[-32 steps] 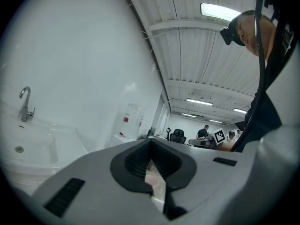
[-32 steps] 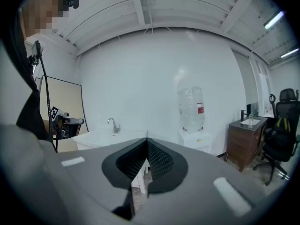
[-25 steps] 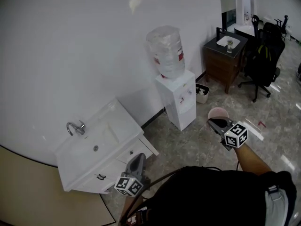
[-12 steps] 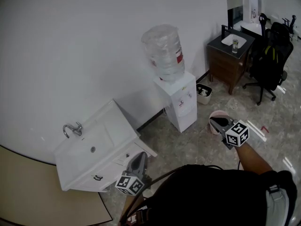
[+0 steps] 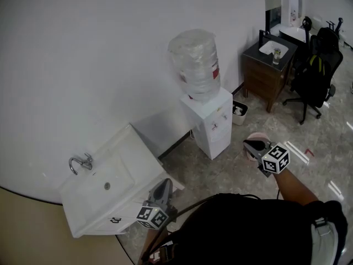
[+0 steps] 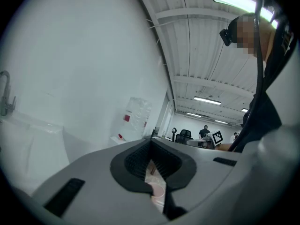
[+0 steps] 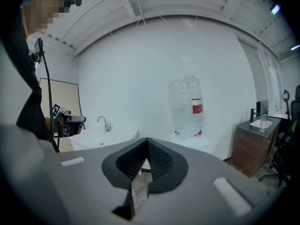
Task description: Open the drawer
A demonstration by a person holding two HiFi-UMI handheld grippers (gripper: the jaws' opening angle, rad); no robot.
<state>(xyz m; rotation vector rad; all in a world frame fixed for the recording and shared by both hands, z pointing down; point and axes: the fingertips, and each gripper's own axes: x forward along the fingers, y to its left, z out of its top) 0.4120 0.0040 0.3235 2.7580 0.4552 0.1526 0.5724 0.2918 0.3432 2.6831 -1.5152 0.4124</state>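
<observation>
A white vanity (image 5: pixel 132 148) with a sink and a faucet (image 5: pixel 80 162) stands against the wall at the lower left. A small dark drawer handle (image 5: pixel 116 221) shows on its front. My left gripper (image 5: pixel 164 182) hangs shut and empty just off the vanity's right front corner, covering part of the front. In the left gripper view my left gripper (image 6: pixel 151 142) has its jaws meeting, with the faucet (image 6: pixel 4 90) far left. My right gripper (image 5: pixel 246 143) is well to the right over the floor. In its own view the right gripper (image 7: pixel 146 142) is shut and empty, looking towards the vanity (image 7: pixel 103 137).
A water dispenser (image 5: pixel 212 120) with a big bottle (image 5: pixel 194 65) stands between the grippers by the wall. A pink bin (image 5: pixel 256 139) sits on the floor under the right gripper. Farther right are a small waste bin (image 5: pixel 238 112), a brown cabinet (image 5: pixel 267 70) and a black office chair (image 5: pixel 317 73).
The vanity has slid left and lower in the head view, so the left gripper now covers its right front corner. Both grippers stay shut.
</observation>
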